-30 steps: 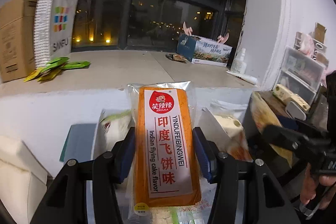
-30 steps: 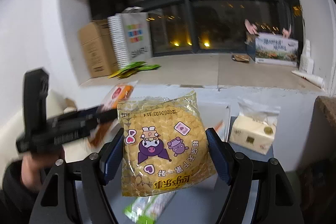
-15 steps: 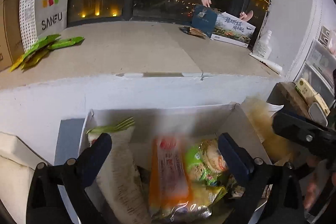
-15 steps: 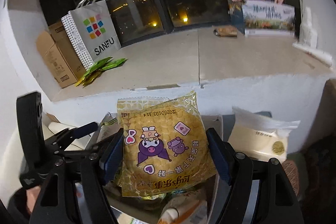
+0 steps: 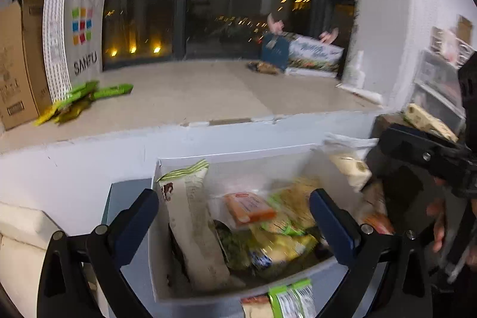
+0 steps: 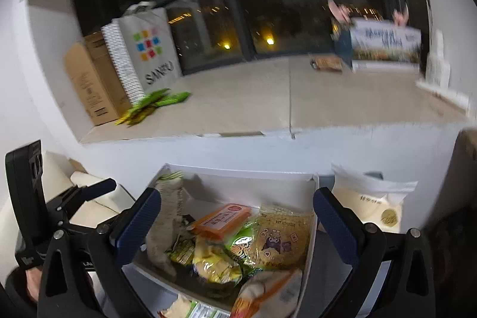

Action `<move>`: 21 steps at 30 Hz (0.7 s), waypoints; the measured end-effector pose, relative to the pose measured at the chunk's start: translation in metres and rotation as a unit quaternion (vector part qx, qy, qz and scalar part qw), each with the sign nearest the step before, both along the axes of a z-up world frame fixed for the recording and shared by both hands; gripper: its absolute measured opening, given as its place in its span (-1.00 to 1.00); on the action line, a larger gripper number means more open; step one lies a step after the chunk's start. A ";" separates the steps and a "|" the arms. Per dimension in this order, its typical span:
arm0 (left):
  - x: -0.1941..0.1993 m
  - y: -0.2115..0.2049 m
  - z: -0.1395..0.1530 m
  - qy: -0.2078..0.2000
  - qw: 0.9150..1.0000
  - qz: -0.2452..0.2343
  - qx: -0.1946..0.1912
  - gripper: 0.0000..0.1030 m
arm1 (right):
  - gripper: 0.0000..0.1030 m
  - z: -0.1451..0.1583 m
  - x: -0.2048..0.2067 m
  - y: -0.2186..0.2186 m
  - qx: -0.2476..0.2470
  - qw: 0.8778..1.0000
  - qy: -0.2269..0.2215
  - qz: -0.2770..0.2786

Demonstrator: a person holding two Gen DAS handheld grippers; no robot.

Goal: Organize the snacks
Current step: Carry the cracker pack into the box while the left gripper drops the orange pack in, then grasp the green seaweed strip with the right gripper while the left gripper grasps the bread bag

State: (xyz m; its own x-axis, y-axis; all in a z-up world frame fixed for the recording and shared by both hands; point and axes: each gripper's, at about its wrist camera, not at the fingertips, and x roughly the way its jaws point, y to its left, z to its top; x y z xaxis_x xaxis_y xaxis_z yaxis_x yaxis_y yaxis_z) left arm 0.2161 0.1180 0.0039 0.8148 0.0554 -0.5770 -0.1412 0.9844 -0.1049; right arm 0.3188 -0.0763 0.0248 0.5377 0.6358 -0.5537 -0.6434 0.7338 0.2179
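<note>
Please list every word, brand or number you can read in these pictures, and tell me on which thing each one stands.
"SANFU": on the white shopping bag by the window.
Orange snack packet in the white box: label blurred.
Yellow cartoon packet: print too small.
Cardboard box, tissue pack, picture box: unreadable.

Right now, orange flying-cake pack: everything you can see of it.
The orange pack is a flat, oblong snack in clear shiny film, with a white label and a red round logo at one end. It lies tilted on top of the pile inside the white box, resting on other packets, beside the yellow cartoon pack. Neither gripper touches it. The left wrist view shows it blurred.
</note>
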 end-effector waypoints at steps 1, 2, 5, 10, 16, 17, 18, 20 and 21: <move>-0.015 -0.004 0.003 -0.008 1.000 -0.001 0.000 1.00 | 1.00 0.004 -0.009 -0.004 0.000 1.000 -0.014 0.003; -0.030 -0.009 0.005 -0.018 1.000 -0.005 0.002 1.00 | 1.00 0.009 -0.021 -0.010 0.001 1.000 -0.030 0.006; -0.070 -0.023 0.005 -0.034 0.999 0.002 0.013 1.00 | 1.00 0.017 -0.054 -0.031 0.020 0.998 -0.060 0.018; -0.140 -0.041 -0.008 -0.058 0.998 0.002 -0.007 1.00 | 1.00 0.008 -0.115 -0.070 0.047 0.995 -0.084 0.030; -0.209 -0.056 -0.038 -0.060 0.997 0.032 -0.036 1.00 | 1.00 -0.051 -0.174 -0.104 0.021 0.998 -0.043 0.046; -0.216 -0.059 -0.041 -0.061 0.997 0.034 -0.037 1.00 | 1.00 -0.066 -0.182 -0.106 0.007 0.998 -0.032 0.048; -0.223 -0.061 -0.045 -0.060 0.997 0.037 -0.038 1.00 | 1.00 -0.079 -0.187 -0.107 -0.009 0.998 -0.020 0.052; -0.233 -0.065 -0.052 -0.057 0.997 0.037 -0.040 1.00 | 1.00 -0.100 -0.193 -0.109 -0.027 0.998 -0.004 0.056; -0.236 -0.067 -0.054 -0.056 0.997 0.038 -0.038 1.00 | 1.00 -0.110 -0.194 -0.110 -0.034 0.998 0.009 0.057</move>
State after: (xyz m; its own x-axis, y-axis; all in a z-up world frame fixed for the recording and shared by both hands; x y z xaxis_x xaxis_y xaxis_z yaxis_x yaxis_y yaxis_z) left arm -0.0203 0.0513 -0.0498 0.8695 0.0788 -0.4876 -0.1977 0.9602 -0.1973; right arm 0.1245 -0.1860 -0.0850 0.4533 0.6533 -0.6064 -0.7201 0.6693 0.1828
